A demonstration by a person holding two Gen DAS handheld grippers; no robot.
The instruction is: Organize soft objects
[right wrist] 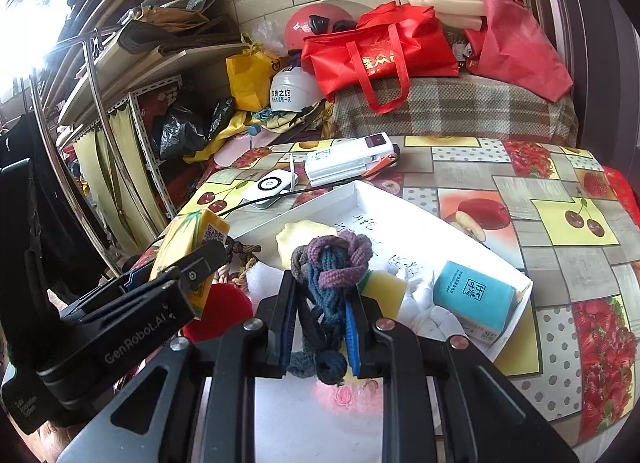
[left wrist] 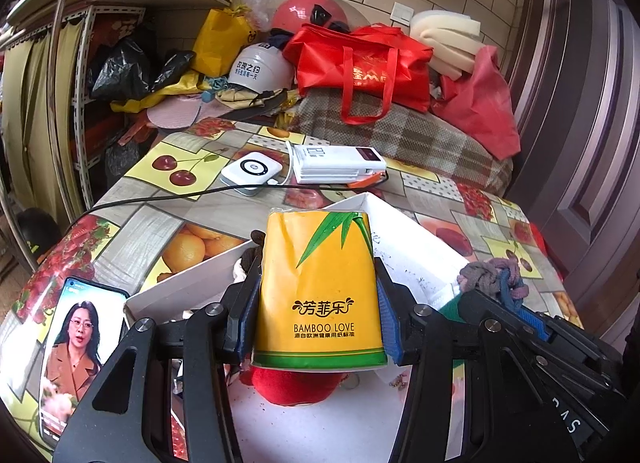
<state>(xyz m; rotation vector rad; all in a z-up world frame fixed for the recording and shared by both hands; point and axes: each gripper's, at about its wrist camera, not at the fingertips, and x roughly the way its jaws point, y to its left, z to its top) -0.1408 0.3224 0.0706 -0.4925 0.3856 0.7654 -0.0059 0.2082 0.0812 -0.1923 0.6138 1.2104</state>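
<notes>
From the left wrist, the left gripper (left wrist: 318,319) has its jaws clamped on a yellow tissue pack (left wrist: 320,287), held above the white tray (left wrist: 416,239) near the tabletop's (left wrist: 132,231) front edge

From the right wrist, the right gripper (right wrist: 322,323) has its jaws pressed on a knotted rope bundle (right wrist: 334,267) over the tray (right wrist: 404,207), where a teal tissue pack (right wrist: 474,295) lies at its right corner

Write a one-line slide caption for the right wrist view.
Right gripper shut on a knotted rope toy over the white tray; left gripper holds a yellow tissue pack.
</notes>
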